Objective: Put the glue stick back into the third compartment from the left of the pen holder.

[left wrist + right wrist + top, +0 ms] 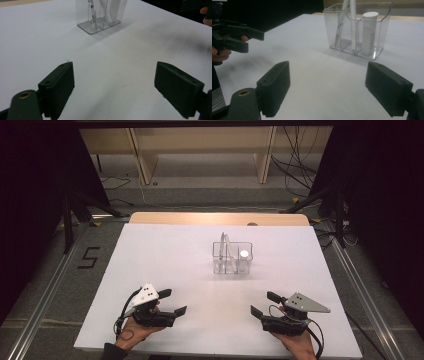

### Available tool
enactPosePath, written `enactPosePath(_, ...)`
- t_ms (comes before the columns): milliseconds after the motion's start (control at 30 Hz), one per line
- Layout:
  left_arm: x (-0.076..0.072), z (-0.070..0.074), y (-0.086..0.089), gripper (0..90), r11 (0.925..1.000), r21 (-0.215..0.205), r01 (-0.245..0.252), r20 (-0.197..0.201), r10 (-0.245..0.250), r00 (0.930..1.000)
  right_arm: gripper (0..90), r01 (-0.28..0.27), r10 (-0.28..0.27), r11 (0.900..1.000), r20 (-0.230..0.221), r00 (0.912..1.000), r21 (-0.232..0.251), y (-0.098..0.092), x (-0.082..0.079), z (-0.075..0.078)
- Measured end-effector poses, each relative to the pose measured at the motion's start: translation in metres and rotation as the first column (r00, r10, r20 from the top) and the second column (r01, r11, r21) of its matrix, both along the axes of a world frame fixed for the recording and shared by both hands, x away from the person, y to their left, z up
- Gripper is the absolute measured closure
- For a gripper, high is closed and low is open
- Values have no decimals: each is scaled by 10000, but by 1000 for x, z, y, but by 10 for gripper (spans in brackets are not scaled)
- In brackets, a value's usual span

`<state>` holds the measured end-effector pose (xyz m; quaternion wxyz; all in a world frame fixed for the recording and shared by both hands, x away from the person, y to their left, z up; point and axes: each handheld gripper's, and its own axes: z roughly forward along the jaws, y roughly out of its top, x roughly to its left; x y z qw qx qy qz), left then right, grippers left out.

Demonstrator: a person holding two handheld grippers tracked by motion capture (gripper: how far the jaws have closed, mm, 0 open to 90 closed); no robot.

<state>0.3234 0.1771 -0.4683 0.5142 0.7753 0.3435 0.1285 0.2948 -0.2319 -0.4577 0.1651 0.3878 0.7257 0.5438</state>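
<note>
While both jaws are held wide apart and empty near the table's (150, 255) front edge, the clear organizer (232, 257) is seen well apart, toward the middle. One organizer, two pens (352, 22) and one white tube (369, 32) are counted. Being light, it could be tipped by the left gripper (167, 302) or right gripper (264, 304).

One clear organiser (232, 257) is counted, with three compartments; one white tube (369, 32), two pens (352, 25) and two grippers (175, 302) are present.
</note>
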Motion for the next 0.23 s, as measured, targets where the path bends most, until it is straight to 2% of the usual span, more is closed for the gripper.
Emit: enactPosePath(233,1,-1,0,159,10000,12,-36,-12,36,10000,209,44,-44,10000,21,10000,-8,-1,1,-1)
